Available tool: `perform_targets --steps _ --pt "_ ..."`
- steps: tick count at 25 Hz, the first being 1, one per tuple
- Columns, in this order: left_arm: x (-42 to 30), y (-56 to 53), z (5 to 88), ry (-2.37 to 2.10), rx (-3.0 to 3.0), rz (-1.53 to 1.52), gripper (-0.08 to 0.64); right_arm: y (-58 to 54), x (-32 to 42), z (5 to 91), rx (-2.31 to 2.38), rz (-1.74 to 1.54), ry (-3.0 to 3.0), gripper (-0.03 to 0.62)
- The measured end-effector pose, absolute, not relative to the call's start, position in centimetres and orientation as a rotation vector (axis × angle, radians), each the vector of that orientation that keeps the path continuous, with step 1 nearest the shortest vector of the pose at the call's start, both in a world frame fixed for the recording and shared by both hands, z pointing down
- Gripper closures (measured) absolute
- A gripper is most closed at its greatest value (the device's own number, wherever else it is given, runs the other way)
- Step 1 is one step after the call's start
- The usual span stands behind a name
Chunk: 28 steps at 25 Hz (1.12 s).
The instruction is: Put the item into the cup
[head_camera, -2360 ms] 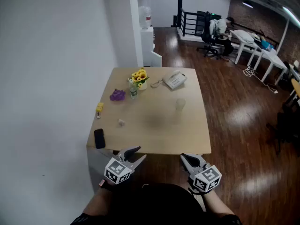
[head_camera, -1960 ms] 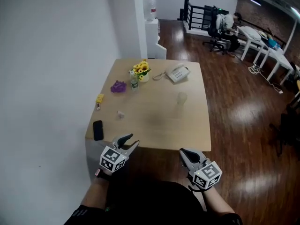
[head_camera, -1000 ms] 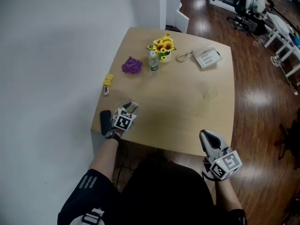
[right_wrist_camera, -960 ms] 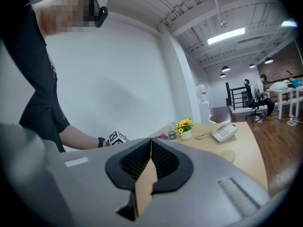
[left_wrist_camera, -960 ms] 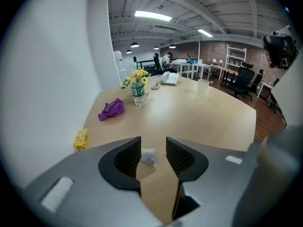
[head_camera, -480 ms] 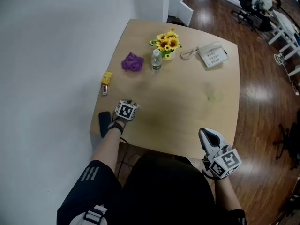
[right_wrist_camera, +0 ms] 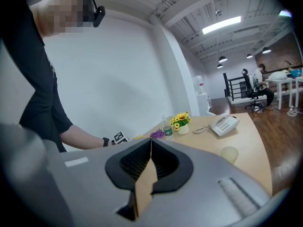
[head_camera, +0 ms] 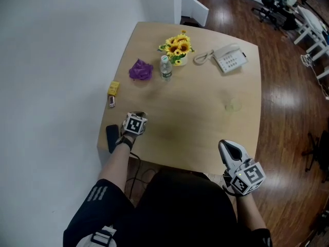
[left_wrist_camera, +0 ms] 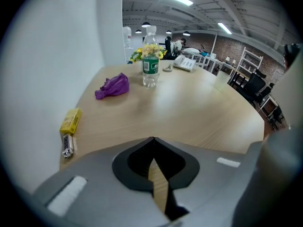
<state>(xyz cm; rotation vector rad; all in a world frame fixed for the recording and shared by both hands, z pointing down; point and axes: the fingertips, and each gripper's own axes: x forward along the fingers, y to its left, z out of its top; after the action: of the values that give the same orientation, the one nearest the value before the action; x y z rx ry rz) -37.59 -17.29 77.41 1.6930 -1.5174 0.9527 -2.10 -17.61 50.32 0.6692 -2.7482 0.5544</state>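
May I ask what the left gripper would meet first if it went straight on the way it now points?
Probably the water bottle, almost dead ahead of the left gripper across bare table; the purple bundle lies left of that line.

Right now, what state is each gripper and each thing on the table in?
left gripper: shut, nothing seen between its jaws
right gripper: shut, empty
water bottle: upright, capped
cup: upright, looks empty
desk phone: handset on cradle
sunflower pot: upright
purple bag: crumpled
yellow box: lying flat
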Motion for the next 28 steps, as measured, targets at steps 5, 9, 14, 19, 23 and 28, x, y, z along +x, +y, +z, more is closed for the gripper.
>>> perform_targets --steps 5,9,14,19,23,28 --pt "-34.3 -20.8 72.4 -1.545 1.835 0.884 0.559 -18.4 -0.1 50.3 0.712 0.570 -2.750 0.583" --pt "-29.8 -25.2 68.2 -1.529 2.007 0.916 0.559 -19.1 2.0 49.9 0.768 0.578 -2.762 0.583" --pt "-21.4 -32.1 63.3 -1.462 2.229 0.896 0.559 -20.5 5.6 50.1 0.860 0.588 -2.765 0.583" --pt "-11.0 -38.0 60.7 -1.314 2.426 0.923 0.559 -21.1 9.6 50.1 0.970 0.609 -2.753 0.583" --pt "-3.6 -40.8 61.2 -1.184 2.541 1.045 0.559 -21.0 12.2 50.5 1.025 0.626 -2.736 0.583" --pt "2.9 -42.3 64.1 -1.053 2.574 1.145 0.559 -21.3 15.4 51.0 1.124 0.665 -2.716 0.583"
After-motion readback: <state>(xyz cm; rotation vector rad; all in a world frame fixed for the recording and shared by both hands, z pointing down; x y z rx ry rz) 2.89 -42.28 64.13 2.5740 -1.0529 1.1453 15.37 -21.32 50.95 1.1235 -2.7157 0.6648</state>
